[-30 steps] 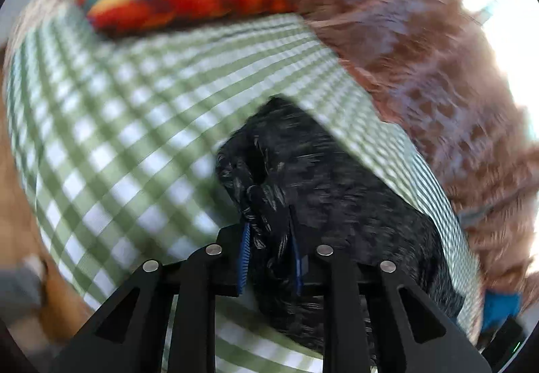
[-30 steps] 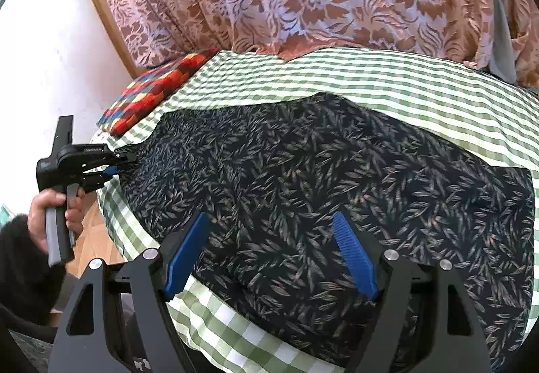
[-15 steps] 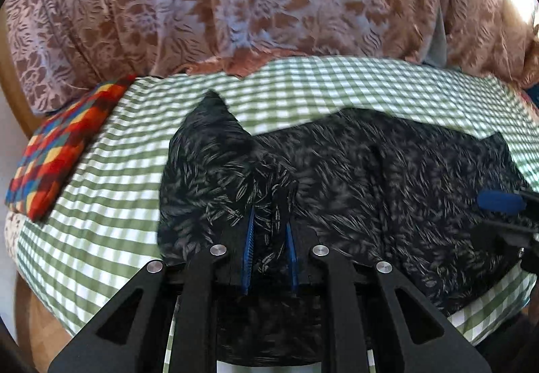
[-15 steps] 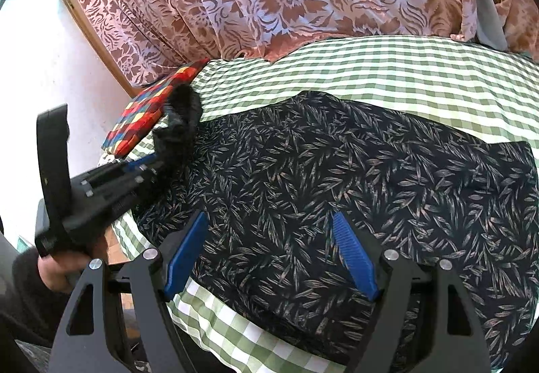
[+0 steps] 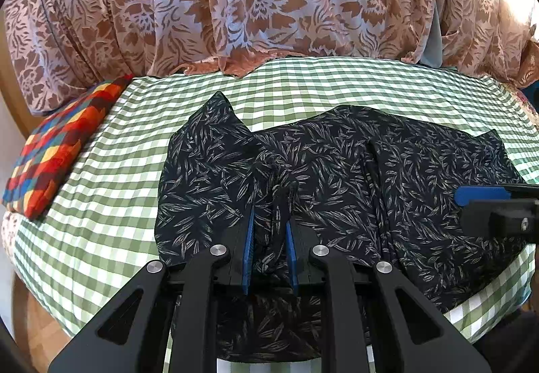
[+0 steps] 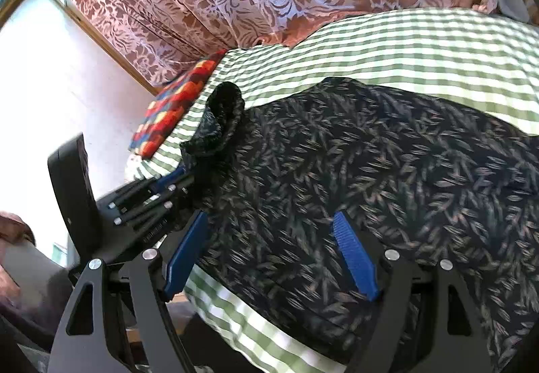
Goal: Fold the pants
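Note:
Dark pants with a pale leaf print lie spread across a green and white checked bed. My left gripper is shut on a bunched fold of the pants at their left end and holds it raised; the lifted end stands up in the right wrist view. My right gripper is open, its blue pads either side of the pants near the bed's front edge. It also shows at the right edge of the left wrist view.
A multicoloured patchwork cushion lies at the bed's left end. A pink floral lace curtain hangs behind the bed. A white wall and wooden floor lie to the left.
My left gripper has swung round from the bed's left end towards the middle, carrying the gripped pants end up and over. The right gripper stayed open at the front edge.

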Tool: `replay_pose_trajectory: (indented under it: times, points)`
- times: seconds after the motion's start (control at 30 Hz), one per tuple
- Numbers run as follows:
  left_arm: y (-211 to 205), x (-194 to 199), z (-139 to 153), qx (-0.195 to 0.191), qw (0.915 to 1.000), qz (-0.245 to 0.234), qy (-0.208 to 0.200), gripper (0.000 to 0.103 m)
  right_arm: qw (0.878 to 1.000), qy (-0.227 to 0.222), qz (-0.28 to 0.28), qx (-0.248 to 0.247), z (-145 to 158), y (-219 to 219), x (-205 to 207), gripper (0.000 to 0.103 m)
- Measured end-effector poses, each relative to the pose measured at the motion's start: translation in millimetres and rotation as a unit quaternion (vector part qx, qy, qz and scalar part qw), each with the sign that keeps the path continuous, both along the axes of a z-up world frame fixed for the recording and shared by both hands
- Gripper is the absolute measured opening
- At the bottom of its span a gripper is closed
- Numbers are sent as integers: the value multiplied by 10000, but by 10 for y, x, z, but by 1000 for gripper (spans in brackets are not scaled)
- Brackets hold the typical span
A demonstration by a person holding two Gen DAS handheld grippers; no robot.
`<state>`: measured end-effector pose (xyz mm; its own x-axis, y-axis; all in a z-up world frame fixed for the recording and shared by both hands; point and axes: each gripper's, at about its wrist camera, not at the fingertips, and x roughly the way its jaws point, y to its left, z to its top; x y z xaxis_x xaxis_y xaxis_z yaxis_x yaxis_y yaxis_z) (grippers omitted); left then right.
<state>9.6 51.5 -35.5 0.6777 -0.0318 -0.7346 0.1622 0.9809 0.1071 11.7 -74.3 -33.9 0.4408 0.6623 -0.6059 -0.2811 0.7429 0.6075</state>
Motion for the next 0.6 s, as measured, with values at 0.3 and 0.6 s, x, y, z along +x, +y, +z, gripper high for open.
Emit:
replay_pose_trajectory:
  times: [0.3, 0.6]
  points:
    - [31, -41, 48, -73, 9999, 6, -80, 15, 9964, 394, 152, 732, -29, -9, 271, 78]
    - [95, -80, 106, -212, 9996, -11, -164, 15, 9909, 733, 342, 1078, -124, 127, 512, 78]
